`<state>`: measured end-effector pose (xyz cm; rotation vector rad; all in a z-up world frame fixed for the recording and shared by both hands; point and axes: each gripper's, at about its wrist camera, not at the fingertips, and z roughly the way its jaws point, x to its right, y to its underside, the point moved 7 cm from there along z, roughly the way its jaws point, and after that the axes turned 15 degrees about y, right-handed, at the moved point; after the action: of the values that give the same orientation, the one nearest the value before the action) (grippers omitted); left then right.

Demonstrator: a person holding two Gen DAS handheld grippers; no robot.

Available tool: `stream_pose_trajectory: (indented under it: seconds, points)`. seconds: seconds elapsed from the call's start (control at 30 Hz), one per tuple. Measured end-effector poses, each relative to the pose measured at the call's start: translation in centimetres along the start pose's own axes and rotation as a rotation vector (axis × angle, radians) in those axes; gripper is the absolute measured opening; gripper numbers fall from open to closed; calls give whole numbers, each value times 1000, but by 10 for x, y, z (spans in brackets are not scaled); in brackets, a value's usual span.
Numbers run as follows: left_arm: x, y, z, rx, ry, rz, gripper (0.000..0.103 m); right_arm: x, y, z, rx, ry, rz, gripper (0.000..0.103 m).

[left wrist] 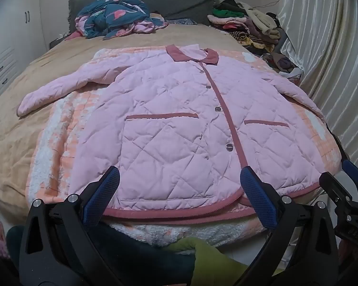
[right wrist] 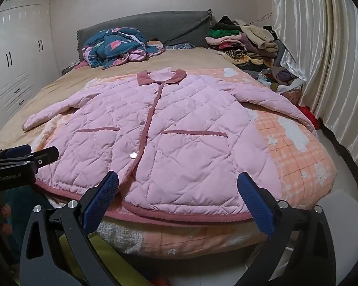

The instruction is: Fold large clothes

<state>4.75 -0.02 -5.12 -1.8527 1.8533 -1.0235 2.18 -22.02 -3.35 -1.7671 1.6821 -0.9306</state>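
Bedroom, bed (left wrist: 16, 128) under tan cover, satin curtain (right wrist: 322, 59) along one side. Peach checked blanket (right wrist: 298, 147) spread at the foot end. Pink quilted jacket (left wrist: 179, 119) flat on the blanket, front up, buttoned, collar toward the headboard, sleeves out to both sides. Left gripper (left wrist: 179, 190) just above the hem, fingers wide apart, empty. Right gripper (right wrist: 177, 190) likewise over the hem, spread wide, holding nothing. Clothes pile (right wrist: 245, 40) at the far corner; crumpled blue quilt (left wrist: 114, 16) near the headboard.

The tan bed (right wrist: 183, 59) carries an orange blanket (right wrist: 298, 147) (fleece, perhaps) and clothes piles (right wrist: 241, 43).
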Motion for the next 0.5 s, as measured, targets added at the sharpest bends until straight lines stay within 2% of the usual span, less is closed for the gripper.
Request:
stream_pose_trajectory:
  seconds: [0.5]
  points:
    - [0,0,0,-6,2,-5,95,-1,0,-1,5,-4,4,99]
